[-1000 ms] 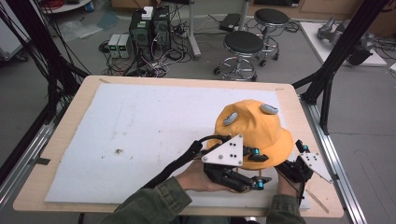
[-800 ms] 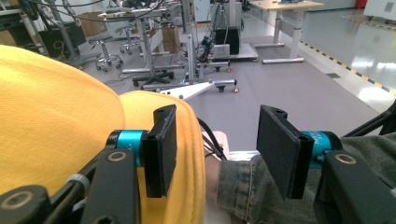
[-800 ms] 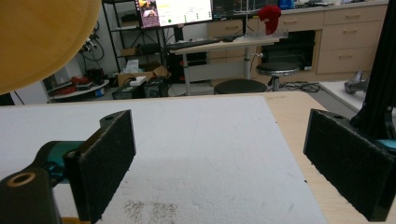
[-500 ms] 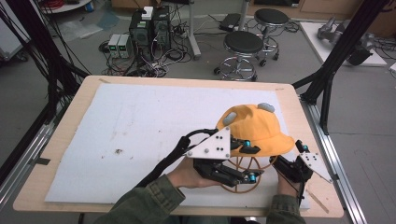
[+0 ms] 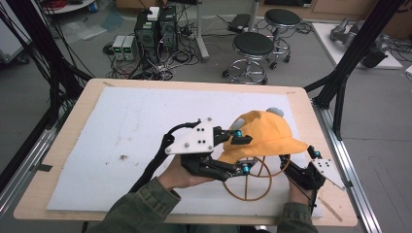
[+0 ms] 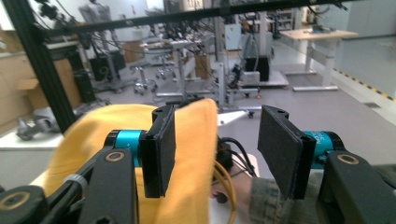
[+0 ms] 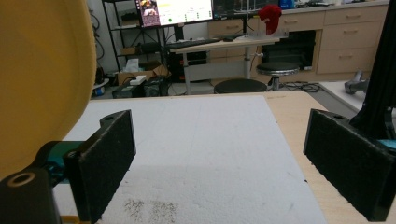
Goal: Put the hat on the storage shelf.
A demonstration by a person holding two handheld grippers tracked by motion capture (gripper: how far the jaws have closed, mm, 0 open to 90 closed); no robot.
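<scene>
While the high view shows the yellow hat now lifted off the wire ring, unlike a sec ago, left tongs are under its edge w/ jaws apart. Uncovering looks about done. Left gripper view: fabric against one pad, not clamped. Right gripper view: right tongs apart, empty; white foam free ahead, table edge near.

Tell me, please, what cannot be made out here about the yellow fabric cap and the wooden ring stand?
- High view: the yellow fabric cap covers the wooden ring stand's top.
- Left gripper view: whether the left gripper pinches the cap; the fabric hides its contact.
- Right gripper view: the picture edge cuts off the cap.
</scene>
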